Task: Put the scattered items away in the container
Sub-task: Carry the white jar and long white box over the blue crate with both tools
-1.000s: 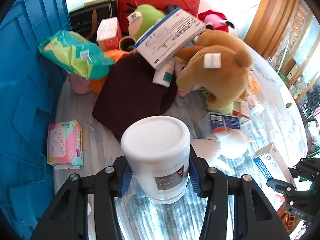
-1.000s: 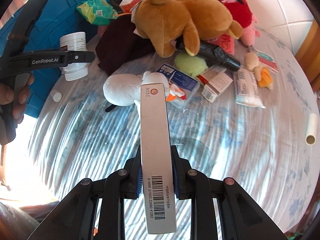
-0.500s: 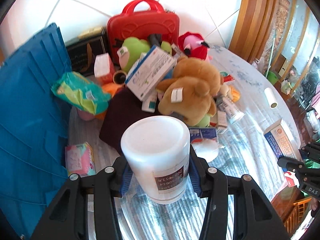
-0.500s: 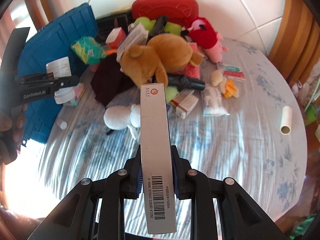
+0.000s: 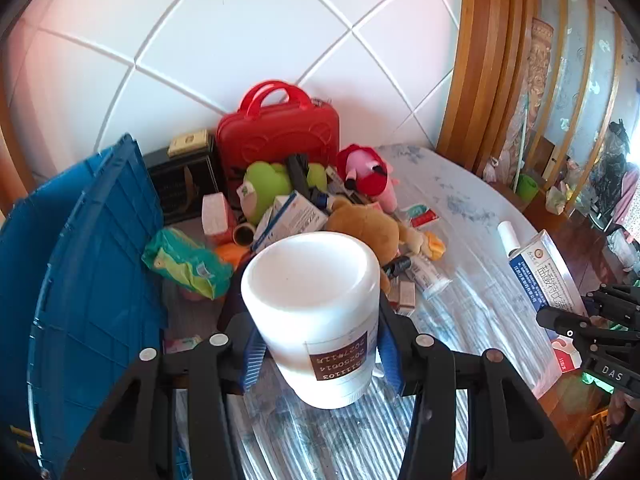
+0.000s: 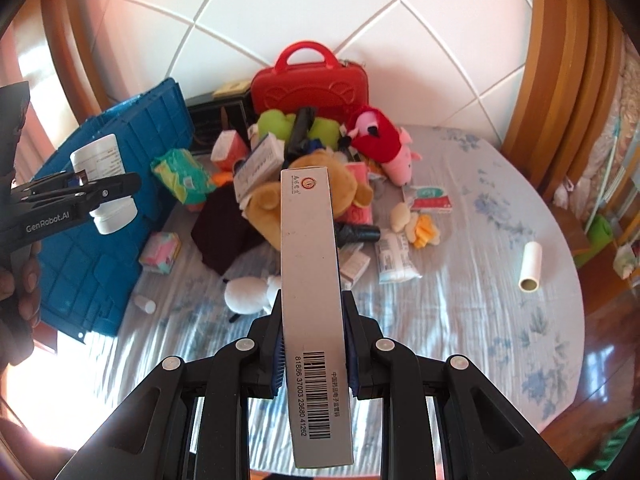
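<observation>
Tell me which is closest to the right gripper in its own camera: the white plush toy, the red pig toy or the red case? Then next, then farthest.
1. White plush toy, just ahead, left.
2. Red pig toy, in the pile.
3. Red case, by the wall.

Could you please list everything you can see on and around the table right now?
white jar: one, white, in the left gripper
flat box: one, grey, in the right gripper
crate: one, blue, left of the pile
case: one, red, upright by the wall
brown bear: one, brown, mid-pile
pink plush: one, red and pink, right of pile
paper roll: one, white, far right on the cloth
left gripper: closed on the jar
right gripper: closed on the box
</observation>
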`<action>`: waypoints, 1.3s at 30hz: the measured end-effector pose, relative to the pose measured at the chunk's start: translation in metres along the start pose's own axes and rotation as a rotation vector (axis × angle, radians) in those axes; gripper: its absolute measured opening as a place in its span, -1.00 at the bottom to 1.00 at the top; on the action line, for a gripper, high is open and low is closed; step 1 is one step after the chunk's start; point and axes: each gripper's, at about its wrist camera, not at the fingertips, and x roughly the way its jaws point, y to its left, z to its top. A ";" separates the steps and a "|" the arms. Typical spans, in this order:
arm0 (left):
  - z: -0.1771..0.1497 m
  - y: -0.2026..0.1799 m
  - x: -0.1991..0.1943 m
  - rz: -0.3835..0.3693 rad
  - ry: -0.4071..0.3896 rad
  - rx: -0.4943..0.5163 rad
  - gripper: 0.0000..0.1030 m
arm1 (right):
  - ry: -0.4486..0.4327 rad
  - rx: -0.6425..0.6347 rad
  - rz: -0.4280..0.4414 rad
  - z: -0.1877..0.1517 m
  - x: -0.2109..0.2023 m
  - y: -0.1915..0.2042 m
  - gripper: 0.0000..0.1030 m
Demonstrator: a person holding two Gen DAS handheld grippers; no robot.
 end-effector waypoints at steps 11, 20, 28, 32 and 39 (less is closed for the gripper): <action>0.018 0.006 -0.046 -0.003 -0.086 0.000 -0.08 | -0.107 -0.013 0.001 0.027 -0.046 0.019 -0.56; 0.020 0.019 -0.071 -0.006 -0.140 0.001 -0.08 | -0.138 -0.007 0.014 0.039 -0.060 0.034 -0.55; 0.020 0.042 -0.096 0.004 -0.193 -0.018 -0.08 | -0.170 -0.045 0.025 0.053 -0.070 0.062 -0.55; 0.019 0.062 -0.110 0.023 -0.221 -0.042 -0.08 | -0.181 -0.079 0.039 0.064 -0.071 0.084 -0.55; 0.012 0.106 -0.132 0.059 -0.250 -0.092 -0.08 | -0.193 -0.145 0.087 0.081 -0.066 0.133 -0.55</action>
